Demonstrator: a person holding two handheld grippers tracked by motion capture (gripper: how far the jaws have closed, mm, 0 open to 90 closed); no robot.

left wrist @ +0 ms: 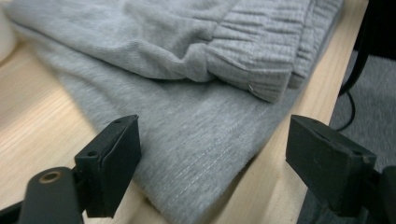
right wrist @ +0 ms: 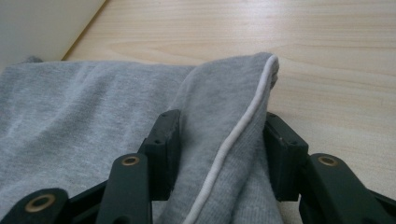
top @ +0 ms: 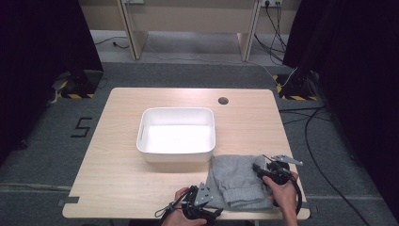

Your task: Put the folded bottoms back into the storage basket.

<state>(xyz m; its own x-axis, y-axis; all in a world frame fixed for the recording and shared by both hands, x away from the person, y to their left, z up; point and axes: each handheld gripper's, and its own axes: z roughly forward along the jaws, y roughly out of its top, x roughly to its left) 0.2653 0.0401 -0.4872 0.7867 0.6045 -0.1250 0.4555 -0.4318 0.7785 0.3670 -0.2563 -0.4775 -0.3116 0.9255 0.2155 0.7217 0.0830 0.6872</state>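
A grey knitted garment (top: pixel 237 181) lies folded on the front right of the wooden table (top: pixel 117 179), with ribbed cuffs (left wrist: pixel 261 60) near the table's front edge. My left gripper (top: pixel 212 207) is open at the garment's front left corner, its jaws wide apart on either side of the flat bottom layer (left wrist: pixel 187 140). My right gripper (top: pixel 259 170) is at the garment's right side. Its jaws press from both sides on a raised fold (right wrist: pixel 224 107) edged with a white seam.
A white rectangular tub (top: pixel 176 111) stands in the middle of the table, just behind the garment. A round cable hole (top: pixel 223 100) sits at the back. The table's front edge (left wrist: pixel 299 140) runs close to the garment, with grey floor beyond.
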